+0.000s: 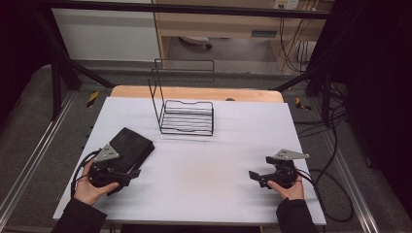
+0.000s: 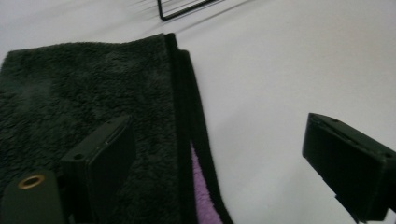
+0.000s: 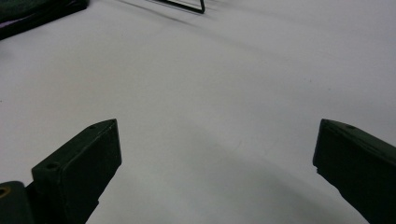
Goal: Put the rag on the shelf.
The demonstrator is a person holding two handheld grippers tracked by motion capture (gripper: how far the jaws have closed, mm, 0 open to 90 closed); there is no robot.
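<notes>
A folded black towel (image 1: 128,145) lies on the left part of the white table (image 1: 204,189). In the left gripper view its fuzzy cloth (image 2: 84,93) has a thick hem, and a purple patch (image 2: 201,186) peeks out from under its edge. My left gripper (image 1: 127,177) sits at the towel's near corner. It is open, with one jaw over the cloth and the other over bare table (image 2: 217,156). My right gripper (image 1: 258,175) rests open on the right side, nothing between its jaws (image 3: 217,154).
A black wire rack (image 1: 187,104) with a tall back stands at the table's far middle. A wooden strip (image 1: 194,92) runs along the far edge. Cables (image 1: 335,194) trail off the right side, and metal frame legs stand around the table.
</notes>
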